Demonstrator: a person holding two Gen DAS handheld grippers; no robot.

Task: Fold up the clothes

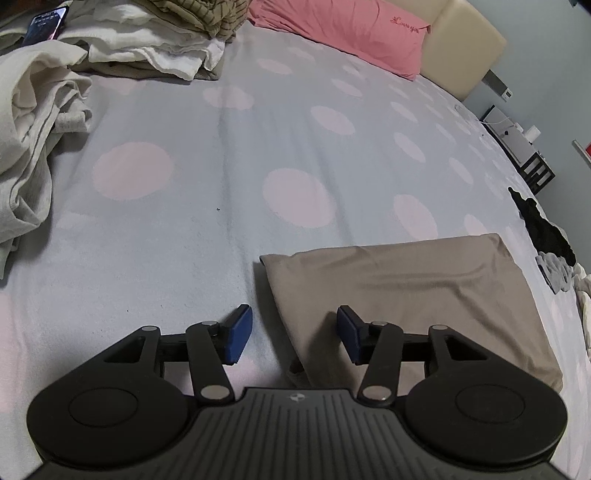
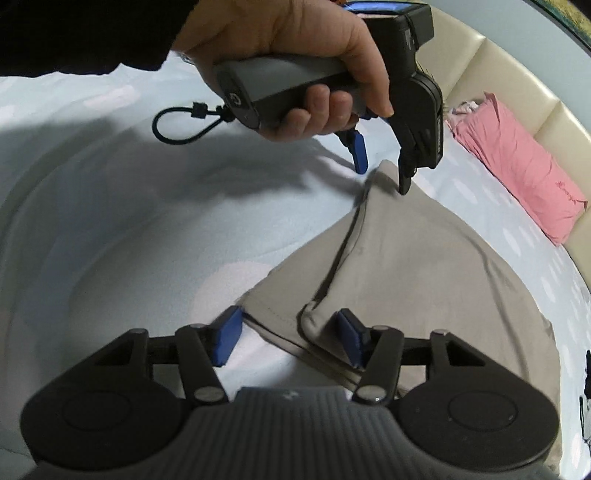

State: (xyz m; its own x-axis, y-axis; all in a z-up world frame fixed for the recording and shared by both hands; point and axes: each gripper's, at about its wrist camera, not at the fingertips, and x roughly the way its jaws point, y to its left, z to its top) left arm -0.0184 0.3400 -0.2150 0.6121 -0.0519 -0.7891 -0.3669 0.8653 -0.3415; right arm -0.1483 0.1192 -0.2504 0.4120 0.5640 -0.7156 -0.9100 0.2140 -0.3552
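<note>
The pink pillow point(image 1: 354, 40) at the head of the bed carries cursive stitching that reads "Love you". A phone point(image 1: 46, 24) lies screen-up on the heap of pale laundry point(image 1: 40, 140) at the far left; its text is too small to read.

The folded tan garment point(image 1: 417, 306) lies flat on the dotted sheet point(image 1: 207, 155) near the bed's near edge. Its left edge runs straight between the blue pads of the left tongs point(image 1: 294, 334), which stand partly open: one pad over bare sheet, the other over the cloth, neither seen pressing on it. In the right wrist view a hand point(image 2: 314, 70) holds those left tongs over the garment's far corner, one black finger tip touching or just above the cloth.

The right tongs point(image 2: 290, 338) are also partly open and hold nothing; their right pad sits against a rounded folded corner of the garment, the left pad over sheet.

The middle of the bed is bare sheet, with wide room to the left of the garment. A dark item point(image 1: 543, 225) and more cloth lie by the right edge.
</note>
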